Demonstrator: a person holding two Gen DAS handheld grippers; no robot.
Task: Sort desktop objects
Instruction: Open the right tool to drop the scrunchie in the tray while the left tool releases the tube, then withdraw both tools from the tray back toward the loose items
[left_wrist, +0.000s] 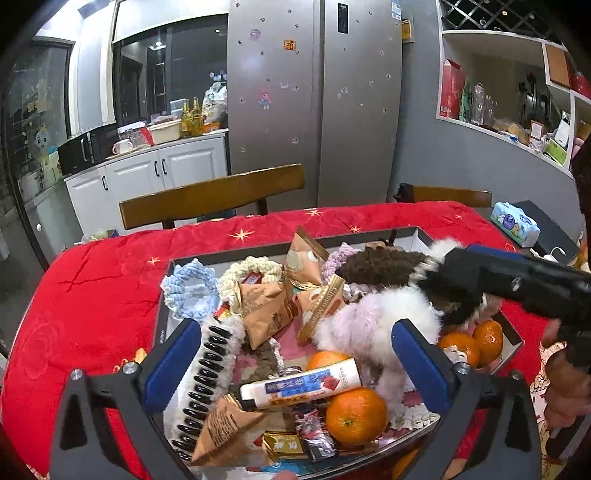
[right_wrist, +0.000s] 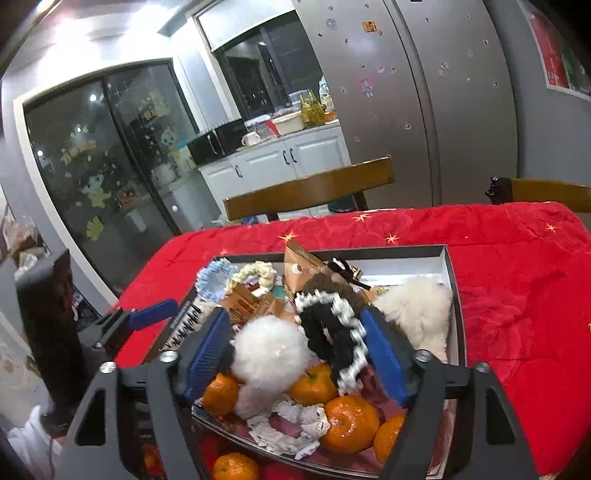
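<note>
Tray (left_wrist: 413, 233) on table (left_wrist: 92, 295) (chair (left_wrist: 210, 194) behind); oranges (left_wrist: 356, 415) in tray.

warm indoor light, ceiling glare at 11 o'clock in both views; dark vignetted corners, strong fisheye bending at the edges, slight blur on the right tool (left_wrist: 458, 291).

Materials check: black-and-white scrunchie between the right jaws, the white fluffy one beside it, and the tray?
Black-and-white scrunchie: looks like crocheted yarn, matte; visible looped stitches and a frilly white edge.
White fluffy scrunchie: probably faux fur or plush; long soft pile, no weave visible.
Tray: likely cardboard box lid, dark outside, smooth white inside; thin straight walls with sharp folded corners. Could be plastic.
</note>
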